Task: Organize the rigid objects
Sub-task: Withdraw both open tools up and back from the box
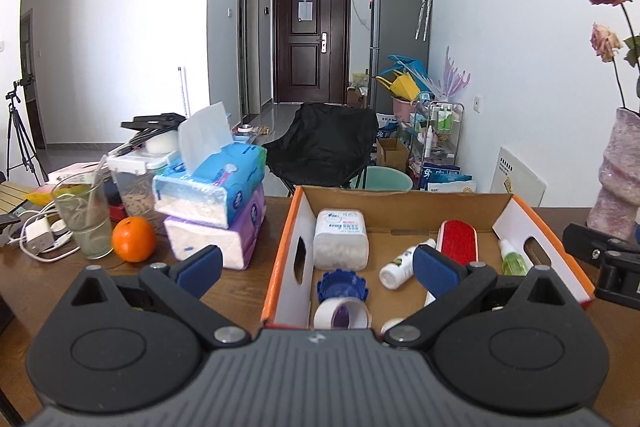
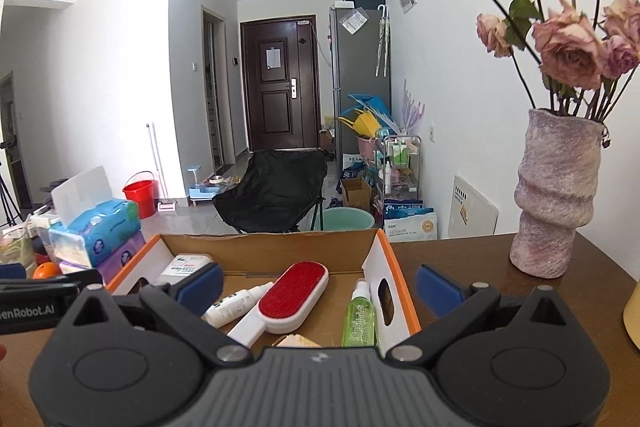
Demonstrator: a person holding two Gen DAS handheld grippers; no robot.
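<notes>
Blue-padded left tool (image 1: 316,267) hanging wide open, empty, low centre of frame, over near end of cardboard box (image 1: 406,201) sitting on brown bench (image 1: 240,287). Right tool (image 2: 320,287) likewise gaping, holding nothing. Inside box: red lint brush (image 2: 292,297) lying centre, white bottle (image 2: 236,305) just left, green spray bottle (image 2: 360,317) right, tape roll (image 1: 342,313) lower centre. Tissue packs (image 1: 216,203) sitting left of box.

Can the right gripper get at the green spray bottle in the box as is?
Probably yes. The right gripper is open and empty above the box's open top, and the green spray bottle lies uncovered against the right wall, clear of the red lint brush. That wall may crowd one finger.
</notes>
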